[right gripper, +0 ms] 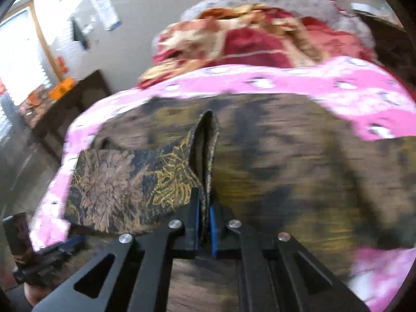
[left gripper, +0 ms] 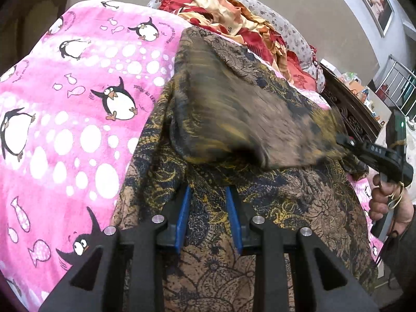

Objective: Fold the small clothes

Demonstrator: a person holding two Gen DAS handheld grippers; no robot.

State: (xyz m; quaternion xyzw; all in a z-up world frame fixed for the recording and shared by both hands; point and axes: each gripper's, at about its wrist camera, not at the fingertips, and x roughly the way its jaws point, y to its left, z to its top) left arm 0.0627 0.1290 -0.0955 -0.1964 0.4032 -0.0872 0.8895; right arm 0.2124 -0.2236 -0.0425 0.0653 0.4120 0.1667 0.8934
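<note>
Brown-black garment with gold floral print (left gripper: 260,197) lies spread over the centre and lower right of the left wrist frame, on a pink penguin blanket (left gripper: 78,109). One flap of it is lifted off the rest and blurred, stretching from centre frame to the right edge.

Right gripper (right gripper: 205,223): fingers nearly closed, blue pads pinching a folded edge of the garment (right gripper: 130,187) at lower centre of the right wrist frame; the cloth stands up between the fingers and drapes off to the left. In the left wrist frame the same gripper (left gripper: 345,140) shows at the right edge, clamped on the end of the lifted flap, with the person's hand (left gripper: 390,202) on the handle below it.

Left gripper (left gripper: 208,208): fingers apart, blue pads (left gripper: 183,218) parted with patterned cloth visible in the gap, resting low over the garment at lower centre; nothing pinched. Whether the tips touch the fabric cannot be told. It also shows, blurred, in the lower left corner of the right wrist frame (right gripper: 52,254).

Pink blanket (right gripper: 338,83) fills the upper right band of the right wrist frame. Behind it, a red and cream floral quilt (left gripper: 234,18) piled on a grey spotted pillow (left gripper: 293,33), upper centre. Framed picture (left gripper: 375,2) on the wall, upper right. Dark wooden furniture (right gripper: 78,104) at left of the right wrist frame.
</note>
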